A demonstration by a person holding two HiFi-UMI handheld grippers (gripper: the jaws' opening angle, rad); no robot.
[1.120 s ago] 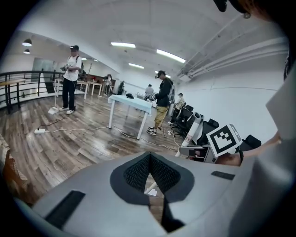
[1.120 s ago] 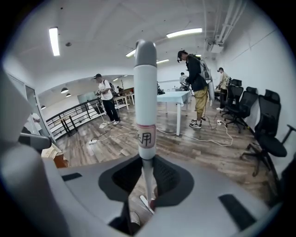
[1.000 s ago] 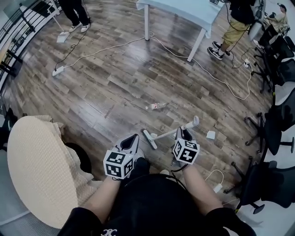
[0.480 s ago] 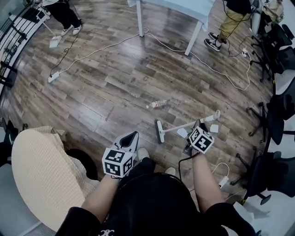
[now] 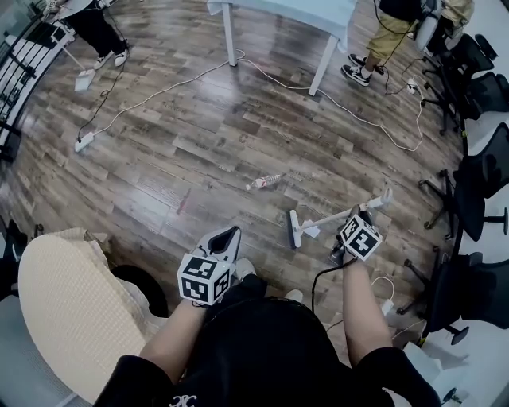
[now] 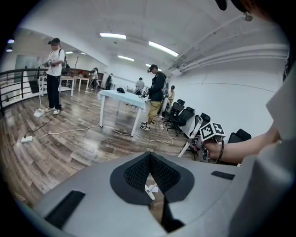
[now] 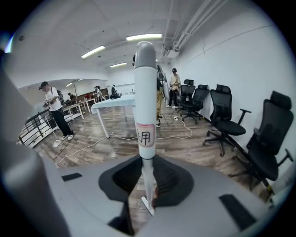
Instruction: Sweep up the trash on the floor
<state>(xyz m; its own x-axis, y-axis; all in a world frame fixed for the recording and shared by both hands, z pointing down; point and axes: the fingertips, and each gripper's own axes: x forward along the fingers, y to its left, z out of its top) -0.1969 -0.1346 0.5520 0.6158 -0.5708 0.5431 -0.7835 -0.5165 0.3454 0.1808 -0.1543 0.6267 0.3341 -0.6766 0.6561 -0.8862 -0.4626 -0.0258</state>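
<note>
A white broom lies low over the wooden floor in the head view, its head point(image 5: 294, 229) toward me and its handle point(image 5: 380, 198) slanting up to the right. My right gripper point(image 5: 350, 215) is shut on that handle; in the right gripper view the handle point(image 7: 144, 115) stands straight up between the jaws of the right gripper point(image 7: 147, 185). A white paper scrap point(image 5: 311, 231) lies beside the broom head. An empty plastic bottle point(image 5: 266, 182) rests further out on the floor. My left gripper point(image 5: 231, 232) hangs near my feet, shut and holding nothing; the left gripper view shows its tips point(image 6: 148, 159) meeting.
A light blue table point(image 5: 318, 16) stands at the far side, with white cables point(image 5: 159, 91) trailing across the floor. Black office chairs point(image 5: 477, 191) line the right. A beige round cushion point(image 5: 56, 294) sits at my left. People's legs point(image 5: 362, 63) stand near the table.
My right gripper has carried the broom to the right, and the broom head slid right along the floor with it. The left gripper has hardly moved.
</note>
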